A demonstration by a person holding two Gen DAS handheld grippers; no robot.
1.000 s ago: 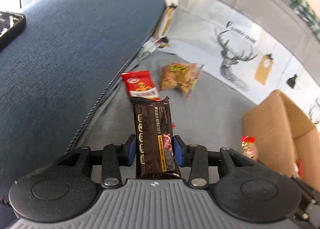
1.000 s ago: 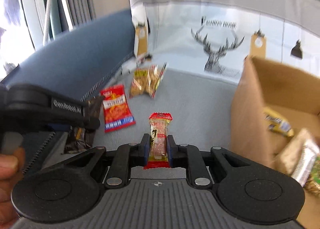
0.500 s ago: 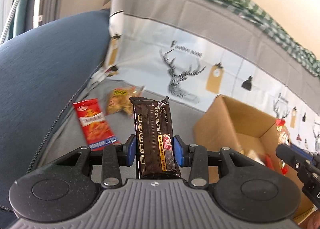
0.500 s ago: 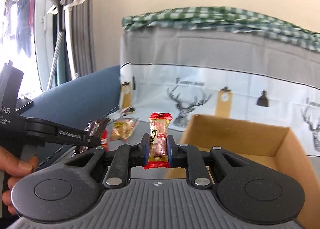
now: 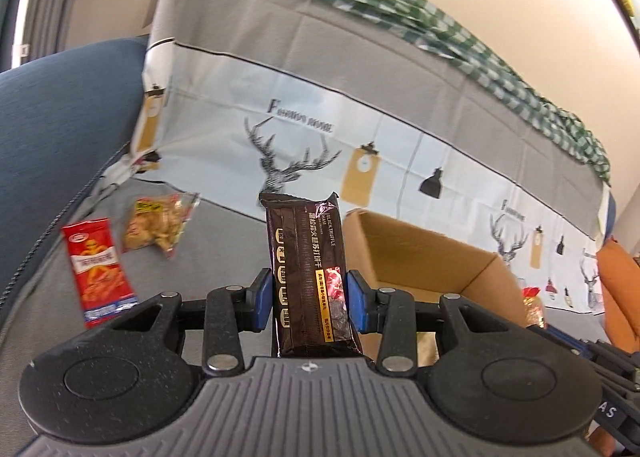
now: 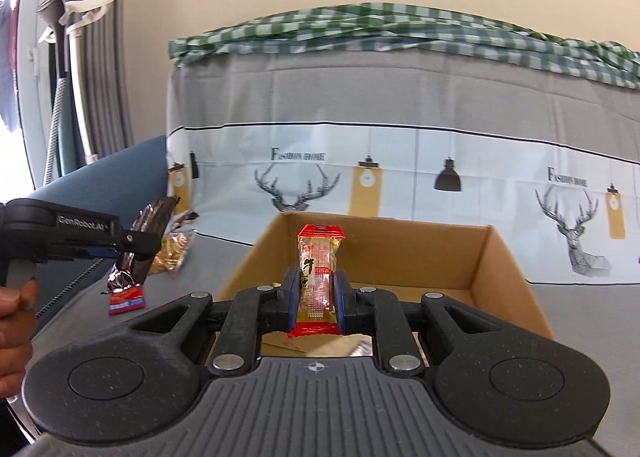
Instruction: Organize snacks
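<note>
Swinging toward the box (image 6: 496,257), both tongs are now facing it instead of the snack pile a second ago, so the job is passing from picking up to dropping off. The left tongs (image 5: 310,299) are holding a dark biscuit pack (image 5: 306,269) upright between the blue pads, with the box now showing just behind and right of it. The right tongs (image 6: 317,299) are gripping, nearly closed, a small red-ended candy (image 6: 318,277), and the open box is sitting directly beyond them, a few snacks lying blurred inside. In the right view the left tongs (image 6: 134,247) are coming in from the left, short of the box wall. Two snacks are remaining on the grey sofa seat at far left: a red packet (image 5: 98,269) and a clear bag (image 5: 158,225), lying near each other, well apart from both tongs. Likely next is releasing over the box.
</note>
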